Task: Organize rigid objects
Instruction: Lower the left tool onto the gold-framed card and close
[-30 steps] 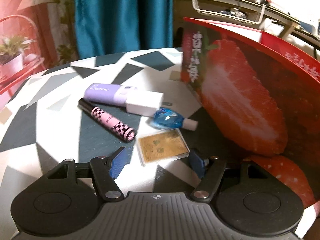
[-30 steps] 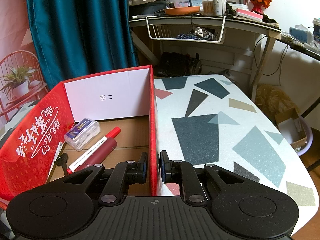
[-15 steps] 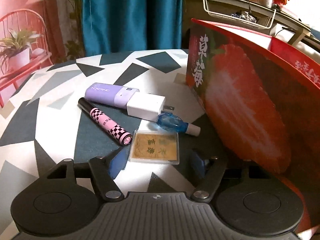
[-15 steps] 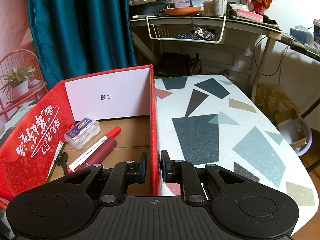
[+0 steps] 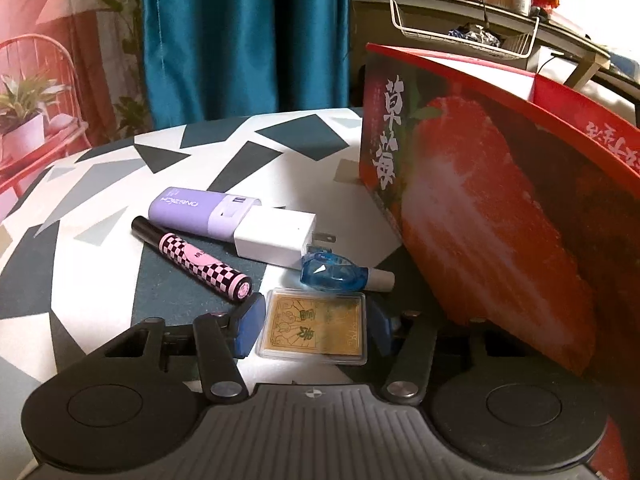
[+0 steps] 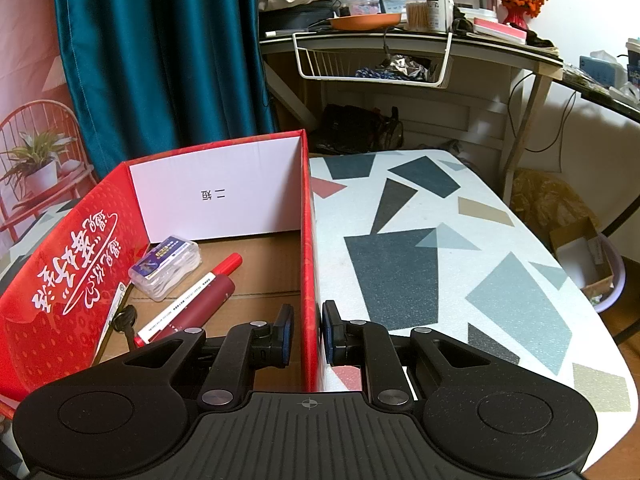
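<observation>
My left gripper (image 5: 314, 326) is open, its blue pads on either side of a gold card in a clear case (image 5: 314, 328) that lies flat on the table. Beyond it lie a blue correction-tape dispenser (image 5: 340, 276), a pink checkered tube (image 5: 196, 260), a white plug charger (image 5: 276, 236) and a purple power bank (image 5: 196, 210). The red strawberry box (image 5: 480, 220) stands to the right. My right gripper (image 6: 307, 334) straddles the box's right wall (image 6: 306, 240), with small gaps between pads and wall. Inside lie a clear case (image 6: 166, 266), a red marker (image 6: 188, 296) and a maroon tube (image 6: 204, 304).
The table has a white top with dark geometric patches (image 6: 420, 260). A teal curtain (image 5: 240, 36) hangs behind, with a cluttered desk and wire basket (image 6: 372, 60) at the back right. A red chair with a potted plant (image 5: 24, 120) is at the left.
My left gripper has moved forward, so the gold card now lies between its pads. My right gripper has loosened slightly off the box wall.
</observation>
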Available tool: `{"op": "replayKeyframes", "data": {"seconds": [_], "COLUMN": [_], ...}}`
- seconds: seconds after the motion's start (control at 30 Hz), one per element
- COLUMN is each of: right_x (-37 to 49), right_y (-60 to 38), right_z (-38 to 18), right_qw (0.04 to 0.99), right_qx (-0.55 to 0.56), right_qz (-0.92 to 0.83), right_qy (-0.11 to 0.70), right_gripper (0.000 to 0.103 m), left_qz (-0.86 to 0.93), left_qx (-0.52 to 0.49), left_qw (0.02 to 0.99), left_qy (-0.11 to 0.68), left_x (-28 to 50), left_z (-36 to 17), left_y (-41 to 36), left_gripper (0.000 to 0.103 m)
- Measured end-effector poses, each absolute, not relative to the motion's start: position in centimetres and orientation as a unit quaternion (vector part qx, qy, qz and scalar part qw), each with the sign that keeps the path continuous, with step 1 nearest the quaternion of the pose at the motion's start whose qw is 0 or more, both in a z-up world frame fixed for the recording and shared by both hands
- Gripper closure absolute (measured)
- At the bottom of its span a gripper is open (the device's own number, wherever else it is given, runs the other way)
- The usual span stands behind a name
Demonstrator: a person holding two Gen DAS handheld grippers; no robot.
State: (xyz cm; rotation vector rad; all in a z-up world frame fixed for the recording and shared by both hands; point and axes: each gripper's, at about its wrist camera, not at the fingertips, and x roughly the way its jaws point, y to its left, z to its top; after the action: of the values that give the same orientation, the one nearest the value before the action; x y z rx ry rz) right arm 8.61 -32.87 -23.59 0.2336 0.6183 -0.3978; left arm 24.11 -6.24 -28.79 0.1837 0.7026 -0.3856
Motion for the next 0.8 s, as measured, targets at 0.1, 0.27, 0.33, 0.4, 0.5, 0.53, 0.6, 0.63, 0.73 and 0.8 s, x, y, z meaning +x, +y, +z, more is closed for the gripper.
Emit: {"op": "replayKeyframes", "data": {"seconds": [0.1, 0.27, 0.33, 0.4, 0.5, 0.53, 0.6, 0.63, 0.73, 0.8], "right_x": [8.6, 8.6, 8.6, 8.6, 8.6, 8.6, 8.6, 8.6, 8.6, 8.6], "right_y": [-32.9, -32.9, -32.9, -32.9, -32.9, -32.9, -32.9, -32.9, -32.9, -32.9], "right_z": [-23.6, -23.6, -23.6, -23.6, -23.6, -23.6, -23.6, -23.6, -23.6, -23.7], "right_qw": [0.927, 0.927, 0.927, 0.927, 0.927, 0.927, 0.927, 0.927, 0.926, 0.926], "right_qx": [0.114, 0.115, 0.114, 0.115, 0.114, 0.115, 0.115, 0.115, 0.115, 0.116], "right_qz": [-0.193, -0.193, -0.193, -0.193, -0.193, -0.193, -0.193, -0.193, -0.193, -0.193], "right_qy": [0.302, 0.302, 0.302, 0.301, 0.302, 0.302, 0.302, 0.301, 0.302, 0.303], "right_gripper": [0.087, 0.087, 0.087, 0.087, 0.087, 0.087, 0.087, 0.087, 0.087, 0.087], "left_qz": [-0.190, -0.194, -0.193, -0.190, -0.190, -0.190, -0.189, -0.189, -0.190, -0.193], "left_qx": [0.096, 0.092, 0.094, 0.094, 0.098, 0.098, 0.099, 0.099, 0.103, 0.107], "left_qw": [0.915, 0.910, 0.909, 0.910, 0.911, 0.911, 0.911, 0.911, 0.911, 0.910], "left_qy": [0.343, 0.354, 0.357, 0.357, 0.353, 0.353, 0.354, 0.354, 0.352, 0.352], "left_x": [23.6, 23.1, 22.9, 22.6, 22.3, 22.3, 22.3, 22.2, 22.2, 22.2], "left_z": [-28.6, -28.4, -28.3, -28.3, -28.4, -28.3, -28.4, -28.4, -28.4, -28.3], "left_y": [-6.0, -5.2, -4.8, -4.5, -4.3, -4.3, -4.3, -4.3, -4.4, -4.4], "left_gripper": [0.045, 0.045, 0.045, 0.045, 0.044, 0.044, 0.044, 0.044, 0.044, 0.044]}}
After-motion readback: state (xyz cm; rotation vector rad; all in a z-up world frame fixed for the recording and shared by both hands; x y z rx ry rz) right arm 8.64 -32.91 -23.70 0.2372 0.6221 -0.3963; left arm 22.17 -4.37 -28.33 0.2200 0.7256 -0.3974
